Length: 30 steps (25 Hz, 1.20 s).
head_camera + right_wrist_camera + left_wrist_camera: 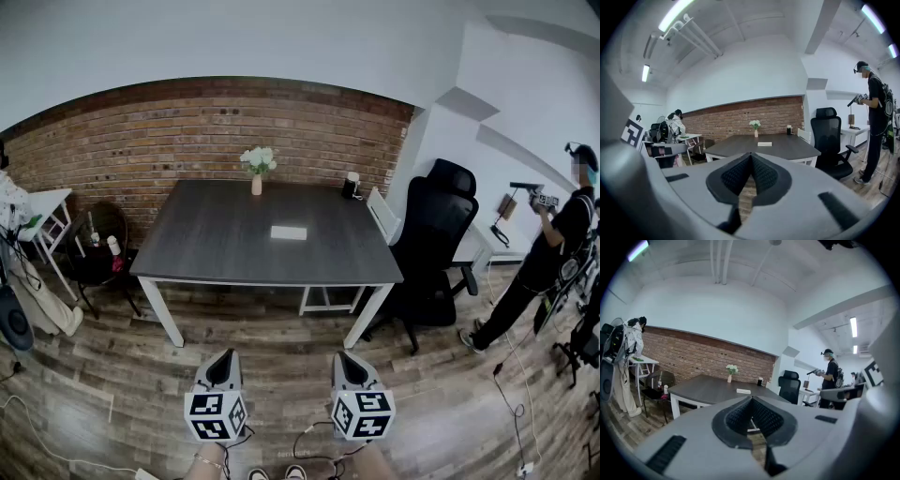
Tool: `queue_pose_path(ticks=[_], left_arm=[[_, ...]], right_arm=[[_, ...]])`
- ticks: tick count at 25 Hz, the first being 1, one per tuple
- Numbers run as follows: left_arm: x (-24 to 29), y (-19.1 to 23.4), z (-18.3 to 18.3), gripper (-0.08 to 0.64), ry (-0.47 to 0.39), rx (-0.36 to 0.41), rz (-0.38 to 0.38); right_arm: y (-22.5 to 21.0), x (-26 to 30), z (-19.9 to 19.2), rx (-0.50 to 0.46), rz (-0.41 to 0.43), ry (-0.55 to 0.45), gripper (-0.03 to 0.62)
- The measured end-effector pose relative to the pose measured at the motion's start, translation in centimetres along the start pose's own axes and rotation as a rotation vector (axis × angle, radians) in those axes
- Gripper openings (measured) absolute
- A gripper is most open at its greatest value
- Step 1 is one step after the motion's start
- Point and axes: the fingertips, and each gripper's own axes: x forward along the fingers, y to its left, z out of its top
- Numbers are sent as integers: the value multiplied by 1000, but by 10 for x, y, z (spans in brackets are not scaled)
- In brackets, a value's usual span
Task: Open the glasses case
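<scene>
Hovering side by side at 6 o'clock in the head view, the left tongs [221,360] and right tongs [349,360] are both closed with nothing between their jaws, tips aimed toward 12 o'clock. The case [289,232], a pale flat box, lies at 12 o'clock from them, well apart, near the middle of a dark table [187,258]. Its long axis runs 9 to 3. Neither tongs looks clearly nearer. Wood floor [281,342] and the table's near edge lie between. A vase [257,184] stands at the far edge at 12, a cup [350,187] at 1, an office chair [436,234] at 2, and a person [553,248] at 3.
</scene>
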Motion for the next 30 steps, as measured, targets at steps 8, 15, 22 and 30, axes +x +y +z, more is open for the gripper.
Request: queue_pose_path(ticks=[8, 15, 22, 30], left_arm=[[-9, -3, -6, -5, 16, -13, -11], [-16, 6, -14, -5, 44, 1, -18], [-22, 19, -15, -5, 46, 18, -23], [-23, 25, -14, -5, 44, 29, -27]], right_arm=[[10, -5, -2, -10, 23, 9, 2], [19, -5, -9, 50, 24, -11, 3], [24, -4, -18, 79, -15, -30, 5], [26, 3, -13, 13, -41, -45, 126]])
